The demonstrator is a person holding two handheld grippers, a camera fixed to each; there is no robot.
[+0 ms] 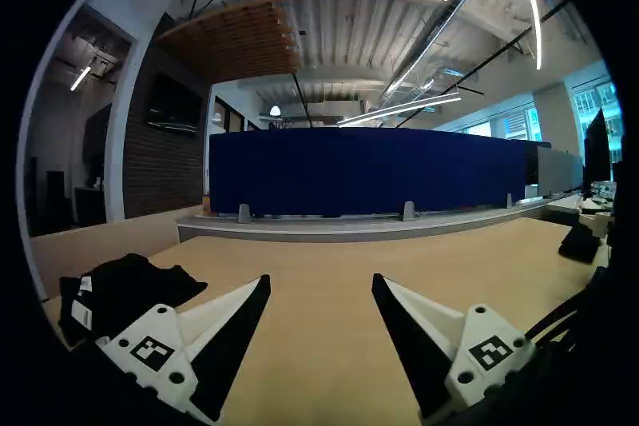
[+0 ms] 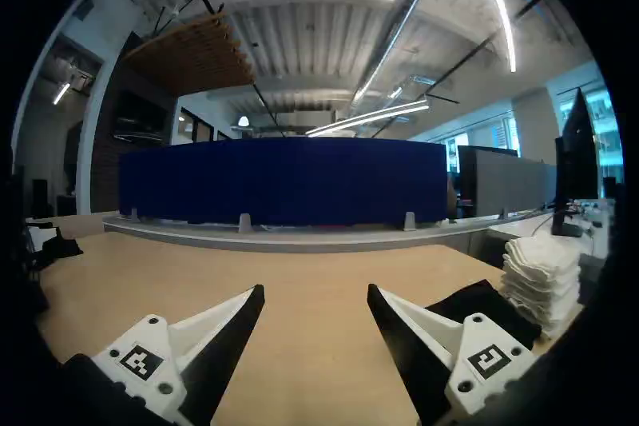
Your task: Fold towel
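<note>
Left gripper (image 1: 320, 277) and right gripper (image 2: 315, 287) both released, empty, above the table (image 1: 343, 254), stack of white towels (image 2: 545, 276) nearby.

A pale wooden desk (image 1: 335, 266) meets a dark blue partition (image 1: 359, 170), brick wall (image 1: 160, 174) to the left, bright windows (image 1: 595, 102) to the right, long strip lights (image 1: 399, 109) under an exposed ceiling (image 1: 351, 26).

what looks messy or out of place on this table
A crumpled black cloth lies near the table edge in the left gripper view, white tags showing. In the right gripper view a second black cloth lies loose beside a neat stack of white towels. Nothing looks spilled or damaged.
</note>
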